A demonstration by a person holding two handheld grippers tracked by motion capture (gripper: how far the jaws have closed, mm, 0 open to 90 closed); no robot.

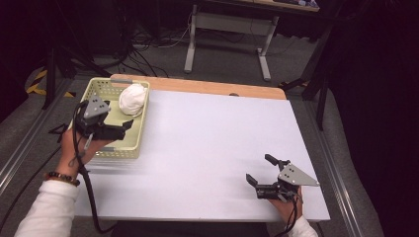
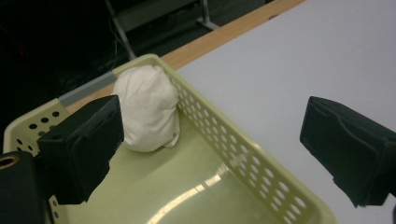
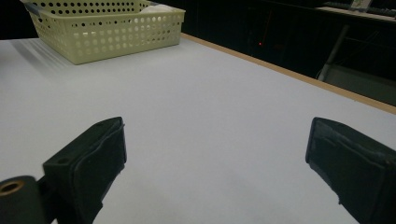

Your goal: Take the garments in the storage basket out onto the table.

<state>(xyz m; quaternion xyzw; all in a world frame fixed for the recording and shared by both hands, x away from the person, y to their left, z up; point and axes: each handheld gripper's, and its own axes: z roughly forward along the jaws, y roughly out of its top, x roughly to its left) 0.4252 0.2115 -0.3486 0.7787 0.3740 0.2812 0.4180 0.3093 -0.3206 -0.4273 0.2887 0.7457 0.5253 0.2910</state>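
A pale green perforated basket [image 1: 97, 88] stands at the table's far left. A white cloth bundle [image 1: 132, 99] rests in its far right corner, leaning on the rim. My left gripper [image 1: 124, 129] hovers open over the basket's near half, nothing between its jaws. In the left gripper view the bundle [image 2: 148, 109] lies ahead of the left jaw, and the basket wall [image 2: 247, 163] runs between the jaws. My right gripper [image 1: 261, 170] is open above the table's near right corner, holding nothing. The right gripper view shows the basket [image 3: 105, 29] far off.
The white table top [image 1: 212, 143] has a wooden strip [image 1: 217, 88] along its far edge. Behind it on the dark floor are a desk frame [image 1: 227, 29] and cables. Metal rails run along both sides of the table.
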